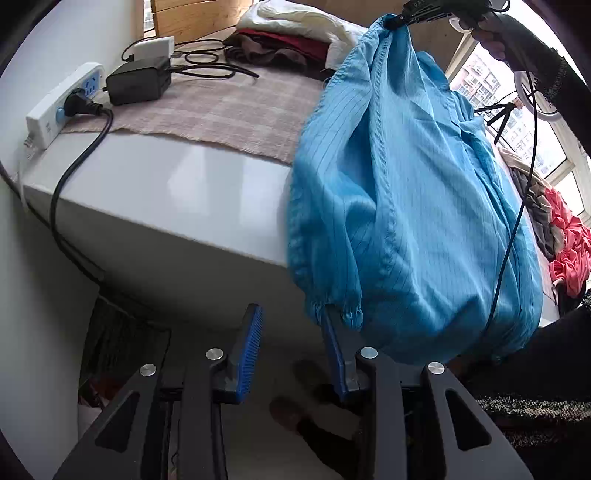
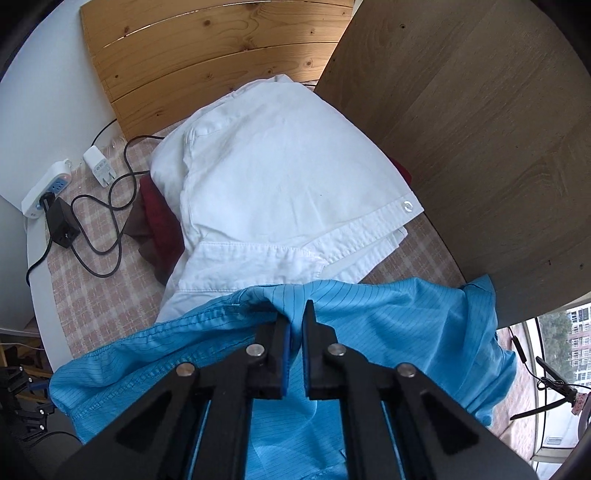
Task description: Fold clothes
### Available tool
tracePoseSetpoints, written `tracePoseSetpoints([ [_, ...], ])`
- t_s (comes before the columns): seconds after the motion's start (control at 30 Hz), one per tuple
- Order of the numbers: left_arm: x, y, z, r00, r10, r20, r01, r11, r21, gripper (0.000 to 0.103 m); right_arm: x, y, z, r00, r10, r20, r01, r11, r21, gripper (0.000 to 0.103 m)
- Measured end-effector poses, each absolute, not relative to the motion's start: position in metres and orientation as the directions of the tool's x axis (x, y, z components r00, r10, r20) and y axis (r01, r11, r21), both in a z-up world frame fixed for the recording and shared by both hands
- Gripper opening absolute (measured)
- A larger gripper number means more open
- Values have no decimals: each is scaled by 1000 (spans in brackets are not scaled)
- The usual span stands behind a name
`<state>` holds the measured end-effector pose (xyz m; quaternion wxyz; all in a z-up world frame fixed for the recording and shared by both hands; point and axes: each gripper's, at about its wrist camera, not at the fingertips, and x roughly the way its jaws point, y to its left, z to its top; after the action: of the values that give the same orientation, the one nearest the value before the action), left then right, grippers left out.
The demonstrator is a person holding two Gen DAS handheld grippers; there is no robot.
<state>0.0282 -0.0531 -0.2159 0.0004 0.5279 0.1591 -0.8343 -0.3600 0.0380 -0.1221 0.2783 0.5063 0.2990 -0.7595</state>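
A blue pin-striped garment (image 1: 406,203) hangs in a bunch in front of the table edge, held up from the top. In the left wrist view my right gripper (image 1: 397,20) pinches its upper edge at the top right. In the right wrist view that right gripper (image 2: 295,312) is shut on a fold of the blue garment (image 2: 388,321), which drapes to both sides. My left gripper (image 1: 291,314) is low, below the table edge, with its blue pads apart and nothing between them. An elastic cuff (image 1: 347,314) of the garment hangs against the tip of its right finger (image 1: 334,354).
A checked cloth (image 1: 221,110) covers the white table (image 1: 147,192). On it lie a power strip (image 1: 62,107), a black adapter (image 1: 138,83) with cables, a folded white garment (image 2: 277,166) over dark red clothes (image 1: 280,44). Pink and grey clothes (image 1: 569,243) pile up at right. A brown panel (image 2: 461,129) stands behind.
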Motion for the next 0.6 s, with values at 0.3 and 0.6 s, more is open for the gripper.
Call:
tracePoseSetpoints([
  [0.3,32,-53,-219,-468,230,-853,191,-916,-352,34,-361,49,-115,-346,-107,-932,717,-671,-189,5],
  [0.6,29,-48,-211,-476,209,-854,167,-932,-321,9,-358,40,-121,-354,-95,-931,723,-659,-207,5],
])
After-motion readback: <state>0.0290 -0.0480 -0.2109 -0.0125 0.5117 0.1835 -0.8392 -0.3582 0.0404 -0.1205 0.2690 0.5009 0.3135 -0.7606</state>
